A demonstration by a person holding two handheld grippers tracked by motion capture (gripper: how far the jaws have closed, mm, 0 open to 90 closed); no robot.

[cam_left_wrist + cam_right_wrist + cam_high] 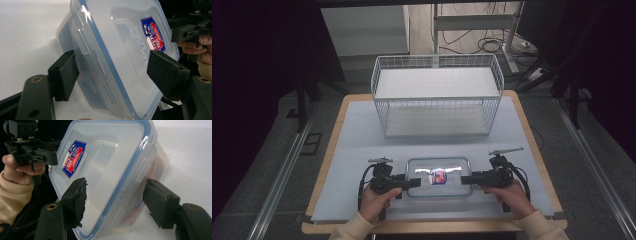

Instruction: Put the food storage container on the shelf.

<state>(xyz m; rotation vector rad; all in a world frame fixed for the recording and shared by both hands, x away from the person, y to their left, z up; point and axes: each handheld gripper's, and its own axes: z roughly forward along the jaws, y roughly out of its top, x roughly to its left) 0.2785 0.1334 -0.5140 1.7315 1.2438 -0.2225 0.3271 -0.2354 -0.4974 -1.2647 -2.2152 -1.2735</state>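
A clear plastic container [422, 170] with a blue-sealed lid and a red and blue sticker [438, 176] lies at the front middle of the table. My left gripper [414, 182] points at its left end and my right gripper [464, 179] at its right end. In the left gripper view the container [120, 37] sits between the open jaws of the left gripper [115, 72], one pad by the latch, the other over the lid. In the right gripper view the open right gripper [117, 200] straddles the other end of the container [107, 152]. Something reddish [160, 167] shows through its wall.
A white wire basket [437, 112] stands at the back middle of the table on a pale mat [357, 140]. The wooden table edge [532, 135] runs close on the right. Cables lie on the floor beyond the table.
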